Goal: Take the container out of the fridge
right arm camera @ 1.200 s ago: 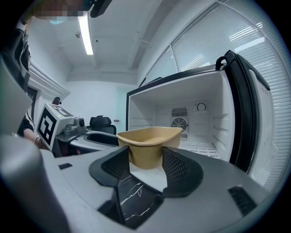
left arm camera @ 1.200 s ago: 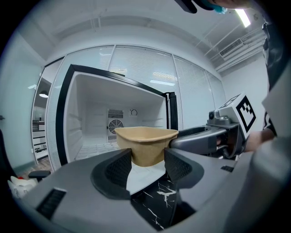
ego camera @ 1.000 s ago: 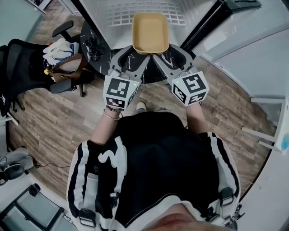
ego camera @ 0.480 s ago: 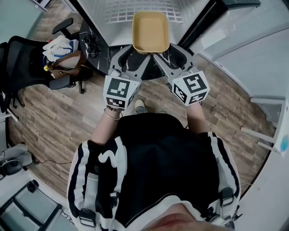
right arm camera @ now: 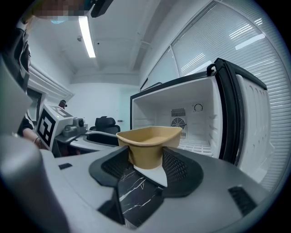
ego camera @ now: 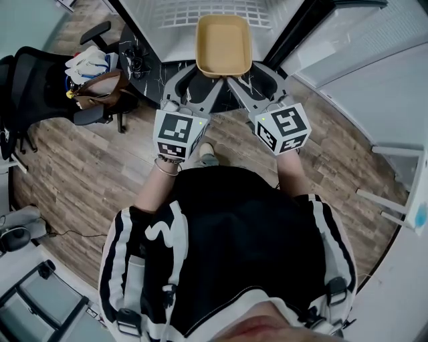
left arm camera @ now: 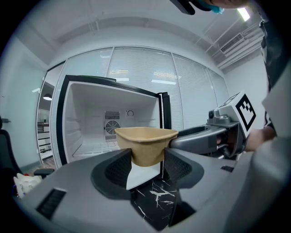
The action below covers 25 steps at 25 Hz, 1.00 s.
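**A:** Looking down from the head, where is the container [ego camera: 223,45]?

**B:** At 12 o'clock, straight out from the person, level and open side up. Its far end lies over the white floor of the open fridge [ego camera: 200,13], and its near end is over the black marbled desk [ego camera: 148,70]. Whether it is wholly clear of the opening, I can't tell.

**A:** And the claws?

**B:** Both are clenched on it. The left claw [ego camera: 194,81] takes the near end from 7 o'clock and the right claw [ego camera: 253,81] from 5 o'clock, so the two meet in a V under its rim.

**A:** Do the claw cameras agree?

**B:** Yes. In the left gripper view the tan wall sits between the two dark ribbed pads and touches both (the other claw reaches in from 3 o'clock). The right gripper view shows the same grasp, with the fridge standing open behind it, fan grille on the back wall.

**A:** What's off to the side?

**B:** A black chair [ego camera: 33,80] at 10 o'clock on the wooden floor, with a brown bag [ego camera: 100,90] just beside it.
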Each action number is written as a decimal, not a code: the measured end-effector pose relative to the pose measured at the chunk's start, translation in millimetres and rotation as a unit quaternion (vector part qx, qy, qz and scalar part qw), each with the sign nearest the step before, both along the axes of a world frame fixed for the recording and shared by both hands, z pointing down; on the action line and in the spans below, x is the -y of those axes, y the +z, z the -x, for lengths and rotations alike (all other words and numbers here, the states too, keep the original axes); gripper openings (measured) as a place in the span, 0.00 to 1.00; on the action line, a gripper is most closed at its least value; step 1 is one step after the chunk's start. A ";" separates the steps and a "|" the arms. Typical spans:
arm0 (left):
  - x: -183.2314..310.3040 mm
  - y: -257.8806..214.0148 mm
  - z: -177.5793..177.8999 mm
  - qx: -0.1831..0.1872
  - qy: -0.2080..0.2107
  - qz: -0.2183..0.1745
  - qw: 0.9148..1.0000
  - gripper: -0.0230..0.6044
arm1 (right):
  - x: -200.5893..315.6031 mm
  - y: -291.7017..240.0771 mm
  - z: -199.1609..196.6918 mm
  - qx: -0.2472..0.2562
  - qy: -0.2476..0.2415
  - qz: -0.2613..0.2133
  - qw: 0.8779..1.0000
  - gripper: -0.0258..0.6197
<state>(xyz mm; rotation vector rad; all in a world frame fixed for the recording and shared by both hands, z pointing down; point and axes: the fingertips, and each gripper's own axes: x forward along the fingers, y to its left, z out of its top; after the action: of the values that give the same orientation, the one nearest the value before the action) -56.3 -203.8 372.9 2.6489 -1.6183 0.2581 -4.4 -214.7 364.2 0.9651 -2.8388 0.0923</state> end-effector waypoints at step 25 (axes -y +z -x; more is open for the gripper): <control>-41.2 -11.1 -23.5 -0.001 -0.019 -0.020 1.000 0.40 | -39.6 -10.8 -23.3 0.010 -0.017 -0.017 1.000 0.39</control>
<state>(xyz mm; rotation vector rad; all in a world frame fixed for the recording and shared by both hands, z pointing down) -32.8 -162.6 361.8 2.6429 -1.6887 0.2253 18.9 -175.1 353.4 0.9279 -2.8831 0.0500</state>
